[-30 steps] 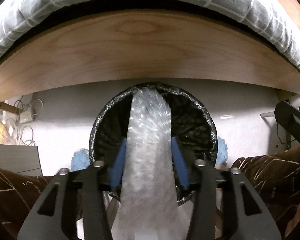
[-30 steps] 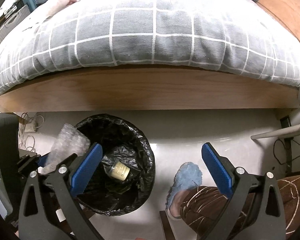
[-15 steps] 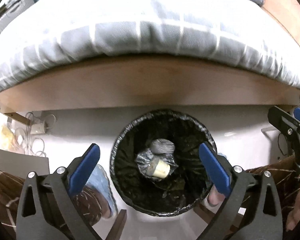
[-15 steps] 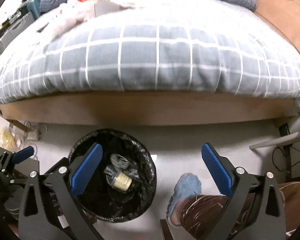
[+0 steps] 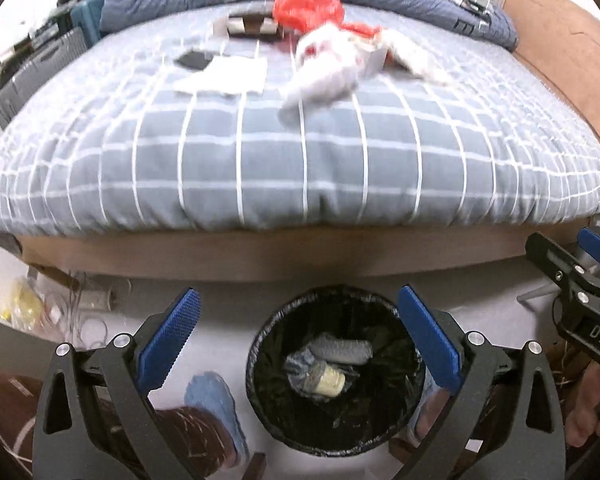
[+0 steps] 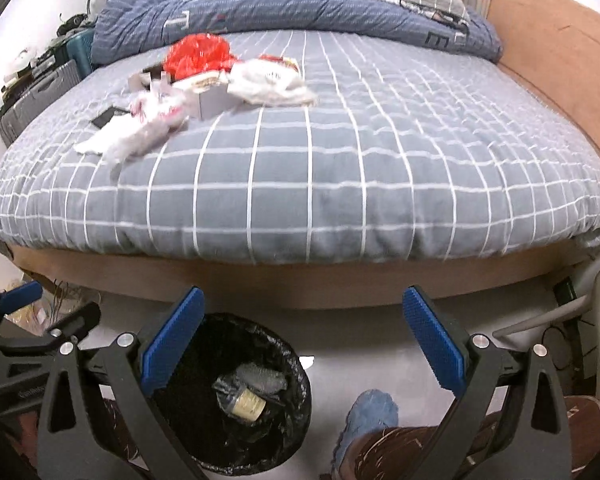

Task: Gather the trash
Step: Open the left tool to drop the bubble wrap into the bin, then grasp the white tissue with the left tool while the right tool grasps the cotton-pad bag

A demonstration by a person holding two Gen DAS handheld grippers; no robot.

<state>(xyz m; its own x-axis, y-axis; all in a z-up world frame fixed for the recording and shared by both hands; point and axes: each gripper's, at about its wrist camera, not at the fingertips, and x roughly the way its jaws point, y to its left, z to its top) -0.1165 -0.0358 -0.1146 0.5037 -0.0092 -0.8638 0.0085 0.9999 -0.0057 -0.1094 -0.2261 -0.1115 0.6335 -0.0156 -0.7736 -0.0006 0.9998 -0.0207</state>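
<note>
Since a second ago, the roll of clear bubble wrap (image 5: 342,351) has left the left gripper (image 5: 298,334) and now lies inside the round bin lined with a black plastic bag (image 5: 400,412), on top of a crumpled bag and a small cream-coloured cup (image 5: 331,379). Both cameras have also risen, so the bed top is in view. The bin stands on the pale floor just in front of the wooden bed frame (image 5: 260,254).

Left gripper: blue-padded fingers (image 5: 168,340) spread wide, released, holding nothing, hovering above the bin. Right gripper (image 6: 304,340): jaws likewise wide apart and empty, with the bin below its left finger.

On the grey checked bedcover (image 6: 340,176) more trash lies toward the far left: a red plastic bag (image 6: 198,54), white crumpled bags (image 6: 272,84), a small cardboard box (image 6: 214,100) and white paper (image 5: 224,76). A blue quilt (image 6: 280,4) is bunched at the head. Blue slippers (image 6: 368,416) and brown patterned trouser legs show beside the bin.
</note>
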